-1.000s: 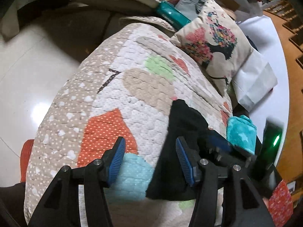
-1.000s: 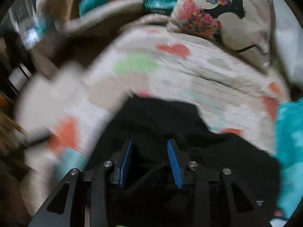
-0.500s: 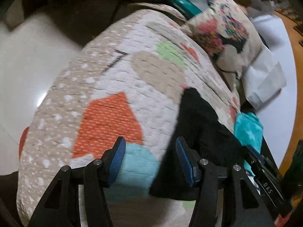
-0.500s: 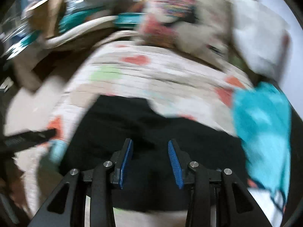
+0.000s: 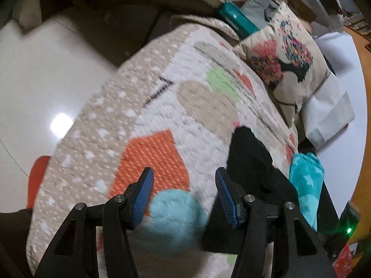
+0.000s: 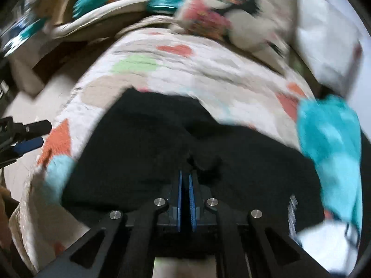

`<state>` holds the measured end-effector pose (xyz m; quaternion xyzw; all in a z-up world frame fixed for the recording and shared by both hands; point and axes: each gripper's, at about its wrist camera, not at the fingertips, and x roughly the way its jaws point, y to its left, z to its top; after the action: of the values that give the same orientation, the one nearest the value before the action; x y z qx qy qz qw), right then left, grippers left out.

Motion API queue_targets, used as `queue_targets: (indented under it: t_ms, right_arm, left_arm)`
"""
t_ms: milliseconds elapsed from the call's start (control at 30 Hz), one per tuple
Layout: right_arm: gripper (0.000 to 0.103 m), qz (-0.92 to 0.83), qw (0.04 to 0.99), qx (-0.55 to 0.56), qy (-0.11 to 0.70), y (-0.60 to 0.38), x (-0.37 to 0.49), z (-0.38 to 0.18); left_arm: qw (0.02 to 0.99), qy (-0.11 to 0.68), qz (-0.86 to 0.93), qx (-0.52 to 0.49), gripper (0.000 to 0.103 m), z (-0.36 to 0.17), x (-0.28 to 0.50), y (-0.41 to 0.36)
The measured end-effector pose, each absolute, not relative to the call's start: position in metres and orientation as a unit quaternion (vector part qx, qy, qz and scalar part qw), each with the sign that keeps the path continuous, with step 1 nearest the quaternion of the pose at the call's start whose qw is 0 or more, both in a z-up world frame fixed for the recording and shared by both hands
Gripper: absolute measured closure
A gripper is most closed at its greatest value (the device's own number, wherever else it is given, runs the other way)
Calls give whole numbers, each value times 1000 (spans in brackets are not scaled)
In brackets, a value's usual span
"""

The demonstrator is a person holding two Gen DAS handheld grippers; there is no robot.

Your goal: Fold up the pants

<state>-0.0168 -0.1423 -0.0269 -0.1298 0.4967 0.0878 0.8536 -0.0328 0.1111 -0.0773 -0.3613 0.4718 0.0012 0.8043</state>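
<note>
Black pants lie folded in a dark heap on a patchwork quilt. My right gripper is low over the pants with its blue pads pressed together, pinching a small ridge of the black cloth. In the left wrist view the pants lie to the right of my left gripper, which is open and empty above the quilt, over orange and light-blue patches. The left gripper's tip shows at the left edge of the right wrist view.
A floral cushion and a white bag lie at the far right. A turquoise fleece cloth lies beside the pants. The quilt's edge drops to a shiny white floor on the left. A teal box sits behind.
My right gripper has shut on the black pants; it was open half a second ago. My left gripper stayed open and shifted slightly over the quilt.
</note>
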Motion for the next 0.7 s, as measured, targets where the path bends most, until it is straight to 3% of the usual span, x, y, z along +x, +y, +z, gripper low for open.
queue_targets:
  t_ms: [200, 367, 433, 467, 500, 633, 700]
  right_arm:
    - [92, 32, 817, -62, 572, -200, -43, -53]
    - [89, 71, 850, -24, 521, -198, -51, -10]
    - [68, 126, 861, -21, 492, -176, -34, 17]
    - [44, 156, 860, -20, 486, -162, -23, 25]
    - [34, 189, 856, -22, 481, -149, -11, 31]
    - [34, 249, 832, -66, 491, -90, 36, 30]
    - [42, 260, 801, -71, 535, -61, 64, 11]
  left_arm:
    - [792, 494, -45, -357, 49, -92, -34, 84]
    - [793, 496, -80, -345, 49, -94, -33, 62]
    - [796, 498, -91, -332, 49, -94, -32, 52]
    - [798, 500, -94, -323, 49, -94, -32, 47]
    - [802, 501, -94, -311, 49, -94, -33, 43]
    - [819, 501, -90, -266, 49, -91, -36, 28]
    - [821, 501, -84, -261, 54, -92, -37, 26]
